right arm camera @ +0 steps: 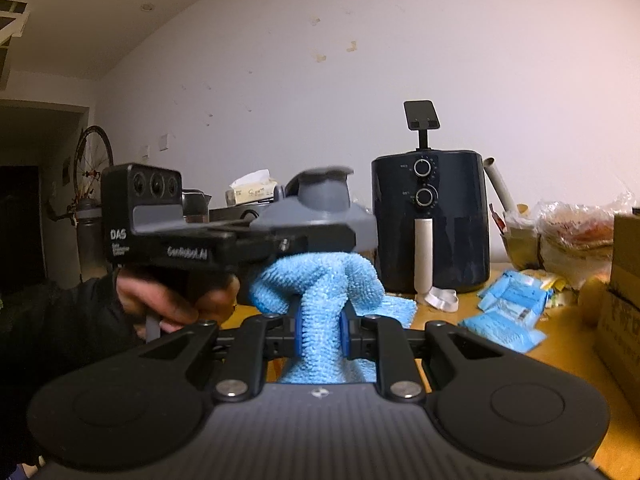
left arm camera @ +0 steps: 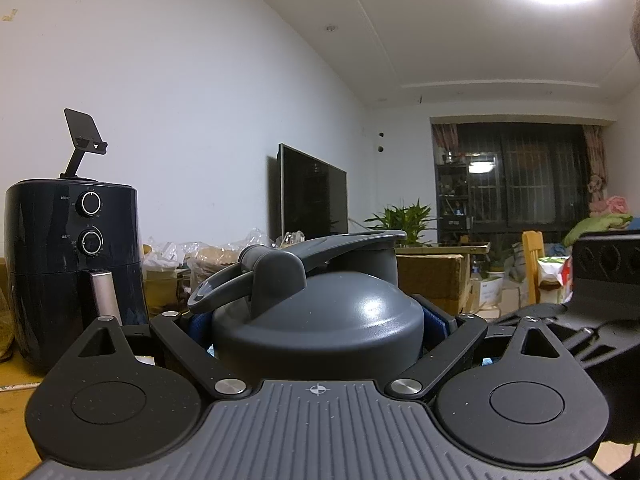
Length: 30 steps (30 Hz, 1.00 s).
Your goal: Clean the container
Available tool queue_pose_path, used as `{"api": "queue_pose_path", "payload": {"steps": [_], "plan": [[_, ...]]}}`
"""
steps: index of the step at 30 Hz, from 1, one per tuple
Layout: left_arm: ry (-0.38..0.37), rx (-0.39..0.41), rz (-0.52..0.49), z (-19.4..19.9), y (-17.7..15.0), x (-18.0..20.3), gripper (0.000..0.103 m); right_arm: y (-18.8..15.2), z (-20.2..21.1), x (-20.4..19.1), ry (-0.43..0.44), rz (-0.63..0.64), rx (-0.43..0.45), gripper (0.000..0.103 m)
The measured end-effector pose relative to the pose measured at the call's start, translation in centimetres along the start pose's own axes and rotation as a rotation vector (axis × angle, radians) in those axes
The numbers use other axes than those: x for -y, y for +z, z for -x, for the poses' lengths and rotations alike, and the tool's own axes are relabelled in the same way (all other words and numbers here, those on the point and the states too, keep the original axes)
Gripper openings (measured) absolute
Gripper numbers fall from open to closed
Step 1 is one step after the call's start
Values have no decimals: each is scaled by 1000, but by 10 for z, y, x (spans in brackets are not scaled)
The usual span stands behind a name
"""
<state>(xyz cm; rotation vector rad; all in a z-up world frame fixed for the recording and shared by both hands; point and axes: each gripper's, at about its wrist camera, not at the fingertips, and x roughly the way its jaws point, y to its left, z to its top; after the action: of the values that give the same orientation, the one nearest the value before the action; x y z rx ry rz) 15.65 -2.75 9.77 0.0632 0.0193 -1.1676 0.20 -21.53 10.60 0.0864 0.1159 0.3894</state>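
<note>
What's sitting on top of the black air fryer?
A black phone stand stands on the air fryer, its plate tilted and bare. In the right wrist view, the stand's base and most of the fryer's top surface are hidden by the rim.

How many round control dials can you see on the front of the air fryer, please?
2, both on the air fryer front: an upper dial near the top and a lower dial directly beneath it, above the pale handle. None appear hidden.
</note>
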Motion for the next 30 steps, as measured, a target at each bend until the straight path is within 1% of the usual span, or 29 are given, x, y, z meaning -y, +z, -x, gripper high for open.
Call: {"api": "queue_pose_path", "payload": {"steps": [6,13,19,30], "plan": [[1,0,1,-1,1,0,95,9,-10,0,7,44,-55,15],[2,1,1,0,0,1,95,13,-17,3,20,60,-153,14],[3,2,1,-1,0,1,95,2,-28,6,21,74,-241,13],[8,3,1,0,0,1,95,-25,-47,12,37,82,-363,12]]}}
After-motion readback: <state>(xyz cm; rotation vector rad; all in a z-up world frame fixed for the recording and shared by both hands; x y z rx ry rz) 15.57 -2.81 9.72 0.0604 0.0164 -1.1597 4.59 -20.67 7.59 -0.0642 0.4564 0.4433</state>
